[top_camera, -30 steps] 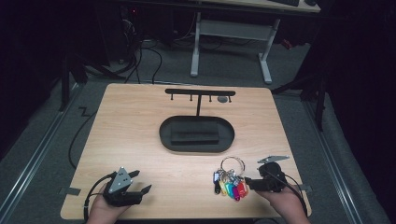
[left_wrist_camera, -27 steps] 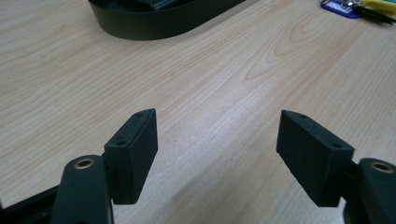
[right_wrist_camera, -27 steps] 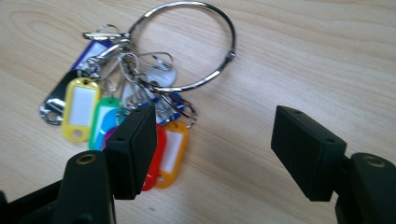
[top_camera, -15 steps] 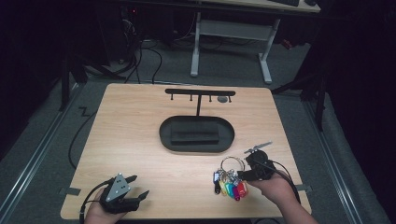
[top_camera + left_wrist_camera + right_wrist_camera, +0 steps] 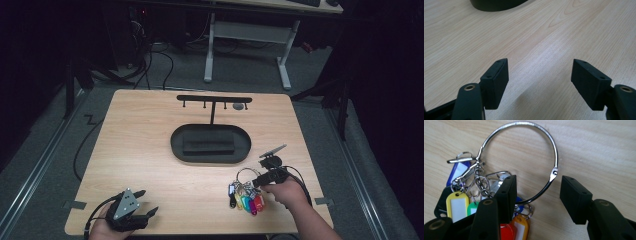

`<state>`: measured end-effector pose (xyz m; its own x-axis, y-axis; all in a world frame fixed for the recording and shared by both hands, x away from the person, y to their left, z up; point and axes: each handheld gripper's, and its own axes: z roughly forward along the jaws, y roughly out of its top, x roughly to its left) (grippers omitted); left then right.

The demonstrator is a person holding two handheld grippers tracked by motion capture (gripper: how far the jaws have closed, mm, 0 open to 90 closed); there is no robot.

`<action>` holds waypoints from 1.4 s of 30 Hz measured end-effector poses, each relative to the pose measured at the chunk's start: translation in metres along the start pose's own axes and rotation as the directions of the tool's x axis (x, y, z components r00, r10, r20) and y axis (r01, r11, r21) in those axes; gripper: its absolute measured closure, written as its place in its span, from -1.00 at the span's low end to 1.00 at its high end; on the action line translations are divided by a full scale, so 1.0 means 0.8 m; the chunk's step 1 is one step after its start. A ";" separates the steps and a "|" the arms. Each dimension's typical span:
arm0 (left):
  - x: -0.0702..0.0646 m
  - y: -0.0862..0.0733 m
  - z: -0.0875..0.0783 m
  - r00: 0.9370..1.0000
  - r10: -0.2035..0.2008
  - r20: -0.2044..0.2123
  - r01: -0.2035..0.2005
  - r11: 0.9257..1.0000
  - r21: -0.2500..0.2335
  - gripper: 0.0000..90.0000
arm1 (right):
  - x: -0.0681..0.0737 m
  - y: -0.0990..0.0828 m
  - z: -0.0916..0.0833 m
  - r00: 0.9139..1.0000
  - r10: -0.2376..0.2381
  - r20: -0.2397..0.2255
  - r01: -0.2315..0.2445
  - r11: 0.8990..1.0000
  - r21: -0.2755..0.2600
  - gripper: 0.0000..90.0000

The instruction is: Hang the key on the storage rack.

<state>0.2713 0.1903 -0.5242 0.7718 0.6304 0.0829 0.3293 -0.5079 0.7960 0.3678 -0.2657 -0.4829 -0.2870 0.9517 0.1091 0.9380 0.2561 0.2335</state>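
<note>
The right hand-held gripper (image 5: 536, 195) has reached the key ring (image 5: 524, 160), jaws astride, black tray (image 5: 210, 142) beyond.

- This is looking like a dim lab or recording workspace rather than a home.
- A light wooden table (image 5: 150, 150) is standing on grey carpet (image 5: 50, 145).
- Black cables (image 5: 165, 60) are trailing across the far floor.
- A white-legged desk frame (image 5: 247, 35) is standing beyond the table.
</note>
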 end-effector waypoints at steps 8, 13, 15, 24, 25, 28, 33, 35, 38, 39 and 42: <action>0.000 0.000 -0.001 1.000 -0.001 -0.001 0.001 1.000 0.000 -0.31 | 0.001 0.005 0.002 0.999 0.027 -0.020 -0.026 0.999 0.037 0.32; 0.000 0.000 -0.001 1.000 0.002 -0.001 -0.002 1.000 0.006 -0.31 | 0.002 0.007 0.002 1.000 0.023 -0.009 -0.023 0.999 0.023 0.69; 0.000 -0.001 0.000 1.000 0.003 -0.002 -0.003 1.000 0.007 -0.31 | 0.003 0.010 -0.003 1.000 0.015 -0.007 -0.015 1.000 0.007 0.87; 0.000 -0.001 0.001 1.000 0.002 0.002 -0.002 1.000 0.009 -0.31 | 0.022 0.018 -0.032 0.992 -0.119 0.041 0.119 0.993 0.000 0.94; 0.000 -0.001 0.001 1.000 0.002 0.002 -0.002 1.000 0.009 -0.31 | 0.025 0.018 -0.037 0.989 -0.141 0.042 0.141 0.990 0.002 0.94; -0.001 -0.001 0.001 1.000 0.007 0.006 -0.007 1.000 0.010 -0.31 | 0.035 0.020 -0.054 0.977 -0.205 0.056 0.205 0.979 0.006 0.95; -0.001 -0.001 0.000 1.000 0.006 0.004 -0.006 1.000 0.008 -0.31 | 0.045 0.023 -0.087 0.968 -0.244 0.066 0.245 0.970 -0.004 0.95; -0.001 -0.001 0.000 1.000 0.000 0.015 0.000 1.000 0.002 -0.31 | 0.047 0.024 -0.097 0.965 -0.255 0.055 0.256 0.967 0.003 0.95; -0.003 0.000 0.000 1.000 0.007 0.021 -0.007 1.000 -0.004 -0.31 | 0.050 0.025 -0.108 0.962 -0.269 0.047 0.268 0.963 0.012 0.95; -0.004 0.000 0.000 1.000 0.009 0.020 -0.009 1.000 -0.002 -0.31 | 0.050 0.025 -0.113 0.959 -0.276 0.055 0.276 0.961 0.014 0.95; -0.004 0.000 0.001 1.000 0.011 0.017 -0.011 1.000 -0.001 -0.31 | 0.050 0.025 -0.126 0.960 -0.272 0.062 0.271 0.962 0.017 0.95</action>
<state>0.2689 0.1880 -0.5248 0.7844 0.6149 0.0814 0.3202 -0.5138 0.7959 0.3556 -0.2396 -0.3767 -0.5186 0.8548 -0.0181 0.8281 0.5075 0.2380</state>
